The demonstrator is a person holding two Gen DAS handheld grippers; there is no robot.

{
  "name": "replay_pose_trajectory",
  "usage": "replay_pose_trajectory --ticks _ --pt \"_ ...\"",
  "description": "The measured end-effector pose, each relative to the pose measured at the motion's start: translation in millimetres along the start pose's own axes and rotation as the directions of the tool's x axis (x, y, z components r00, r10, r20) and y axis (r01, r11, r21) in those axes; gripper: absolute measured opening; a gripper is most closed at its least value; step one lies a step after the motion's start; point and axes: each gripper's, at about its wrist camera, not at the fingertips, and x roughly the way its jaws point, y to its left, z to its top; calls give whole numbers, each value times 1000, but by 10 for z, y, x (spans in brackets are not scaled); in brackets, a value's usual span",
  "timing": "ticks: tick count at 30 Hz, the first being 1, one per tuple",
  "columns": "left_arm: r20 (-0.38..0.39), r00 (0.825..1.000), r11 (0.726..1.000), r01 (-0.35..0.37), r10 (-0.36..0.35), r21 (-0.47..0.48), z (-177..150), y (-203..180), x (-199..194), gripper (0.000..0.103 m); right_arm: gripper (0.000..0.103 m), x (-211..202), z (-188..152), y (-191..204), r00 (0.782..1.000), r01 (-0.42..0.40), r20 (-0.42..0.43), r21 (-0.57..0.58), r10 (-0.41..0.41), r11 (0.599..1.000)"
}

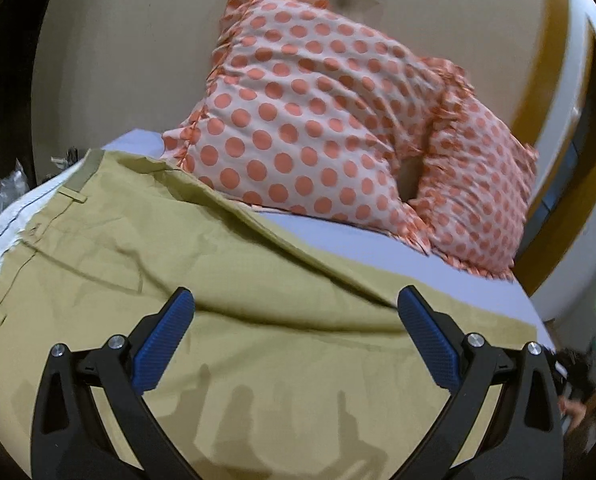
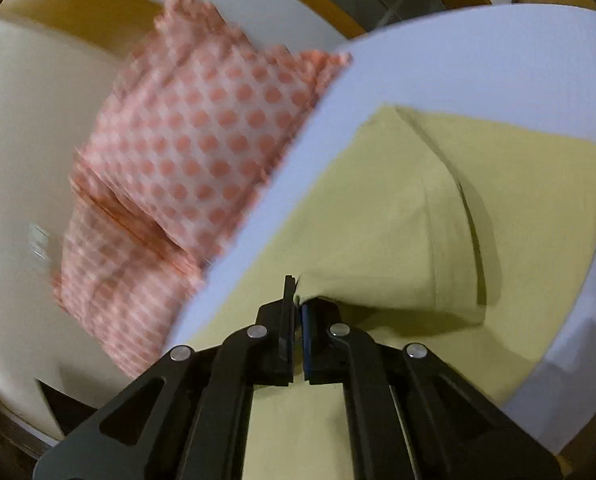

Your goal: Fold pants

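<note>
Lying spread over the pale bed sheet (image 1: 378, 248), the khaki pants (image 1: 258, 340) reach near two polka-dot pillows (image 1: 318, 120) at the far side. Above them the left gripper (image 1: 296, 308) hangs with jaws wide apart, while the right gripper (image 2: 296, 300) pinches a lifted fold of the pants (image 2: 398, 220).

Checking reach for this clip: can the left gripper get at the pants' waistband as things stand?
Probably yes. The left gripper is open and empty above the pants; the waistband lies uncovered ahead to its left, and the polka-dot pillows sit farther back, off that path.
</note>
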Motion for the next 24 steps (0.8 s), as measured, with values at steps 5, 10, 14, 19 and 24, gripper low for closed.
replay_pose_trajectory --ticks 5,10,14,19,24 --pt "-124 992 992 -19 3 -125 399 215 593 85 2 -248 35 17 995 -82 56 -7 82 997" --pt "-235 968 978 -125 83 -168 552 335 1185 64 2 -310 30 29 992 -110 65 -7 110 994" --pt "-300 948 957 -179 106 -229 516 553 1475 6 2 -276 49 77 990 -120 67 -8 120 993" --pt "-130 983 980 -146 129 -136 366 348 746 4 2 -383 115 143 987 -125 96 -30 128 992" --pt "21 996 991 -79 82 -108 -233 249 -435 4 2 -768 132 46 981 -99 163 -49 106 994"
